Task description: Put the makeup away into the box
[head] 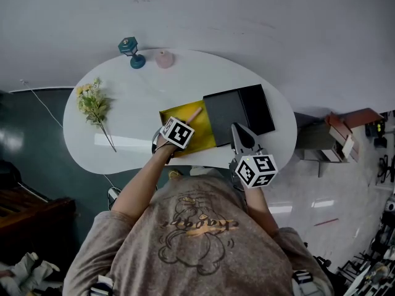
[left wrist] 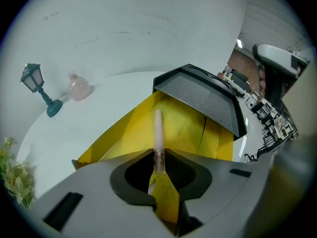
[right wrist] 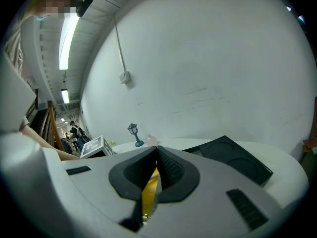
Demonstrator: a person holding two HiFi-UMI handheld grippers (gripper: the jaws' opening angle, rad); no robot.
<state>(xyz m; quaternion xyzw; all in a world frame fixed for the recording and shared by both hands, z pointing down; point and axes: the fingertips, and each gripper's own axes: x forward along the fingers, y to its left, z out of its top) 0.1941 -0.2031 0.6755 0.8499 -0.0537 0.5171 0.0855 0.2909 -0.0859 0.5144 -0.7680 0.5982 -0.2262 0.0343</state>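
Just past your shirt (head: 197, 239), your right gripper (head: 237, 129) hangs at the near edge of the table (head: 123, 137), jaws together on nothing. Your left gripper (left wrist: 158, 157) is clamped on a slim pale pink makeup stick (left wrist: 158, 130), whose free end points out over the open yellow box (left wrist: 190, 128). A dark grey lid (head: 225, 110) covers the box's right part, with a black tray (head: 259, 106) just right of it. Left of the box the tabletop lies bare as far as the flowers (head: 92, 103). A small lamp (head: 131, 51) and a pink bottle (head: 164, 59) stand at the far edge.
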